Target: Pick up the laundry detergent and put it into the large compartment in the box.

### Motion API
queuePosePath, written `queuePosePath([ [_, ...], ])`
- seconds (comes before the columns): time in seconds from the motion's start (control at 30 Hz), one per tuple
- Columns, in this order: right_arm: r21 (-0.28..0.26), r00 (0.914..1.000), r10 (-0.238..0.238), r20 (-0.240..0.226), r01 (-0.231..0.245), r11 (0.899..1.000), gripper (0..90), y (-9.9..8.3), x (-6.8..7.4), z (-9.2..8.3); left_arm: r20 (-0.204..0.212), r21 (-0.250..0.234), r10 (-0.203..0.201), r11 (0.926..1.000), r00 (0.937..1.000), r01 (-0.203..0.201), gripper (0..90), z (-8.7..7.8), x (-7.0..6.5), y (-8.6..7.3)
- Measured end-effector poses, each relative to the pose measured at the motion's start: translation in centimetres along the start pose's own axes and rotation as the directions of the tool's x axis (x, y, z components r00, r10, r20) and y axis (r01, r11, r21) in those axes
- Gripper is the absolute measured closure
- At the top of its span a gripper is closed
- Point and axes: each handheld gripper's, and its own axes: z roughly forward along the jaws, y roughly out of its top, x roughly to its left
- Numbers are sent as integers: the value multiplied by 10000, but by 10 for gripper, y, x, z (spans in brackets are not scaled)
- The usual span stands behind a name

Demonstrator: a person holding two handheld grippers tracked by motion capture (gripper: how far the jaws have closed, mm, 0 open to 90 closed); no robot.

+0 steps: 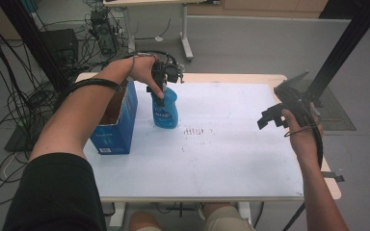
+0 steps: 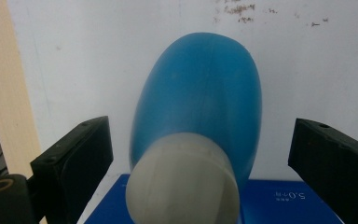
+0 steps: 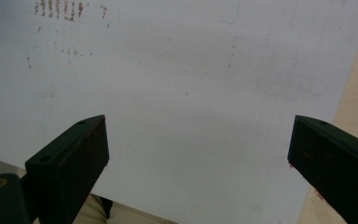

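Observation:
A blue bottle (image 1: pixel 165 111) with a pale cap (image 2: pixel 182 182) stands upright on the white table top (image 1: pixel 236 149), just right of a blue cardboard box (image 1: pixel 118 122). My left gripper (image 1: pixel 160 95) hangs over the bottle's top, pointing down. In the left gripper view the bottle (image 2: pixel 200 93) sits between the jaws of the left gripper (image 2: pixel 200 144), which stand wide open with a gap on each side of the cap. My right gripper (image 1: pixel 269 118) hovers open above the table's right side, and the right gripper (image 3: pixel 198 140) has nothing between its jaws.
The blue box (image 2: pixel 289 203) is open at the top and stands near the table's left edge. Brownish marks (image 1: pixel 193 130) stain the middle of the white top. A black frame post (image 1: pixel 342 43) rises at the right; cables and equipment (image 1: pixel 77 43) lie on the floor beyond.

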Motion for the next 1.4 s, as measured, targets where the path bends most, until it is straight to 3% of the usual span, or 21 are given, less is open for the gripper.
queuePosePath([
  [0.53,144,10000,-10,-33,10,9999,50,4,0,6,114,-49,-63,10000,9999,63,72,15,1,-3],
  [1.4,89,10000,-31,-38,31,10000,50,5,-2,4,63,-245,-116,9996,9999,117,73,13,1,-4],
])
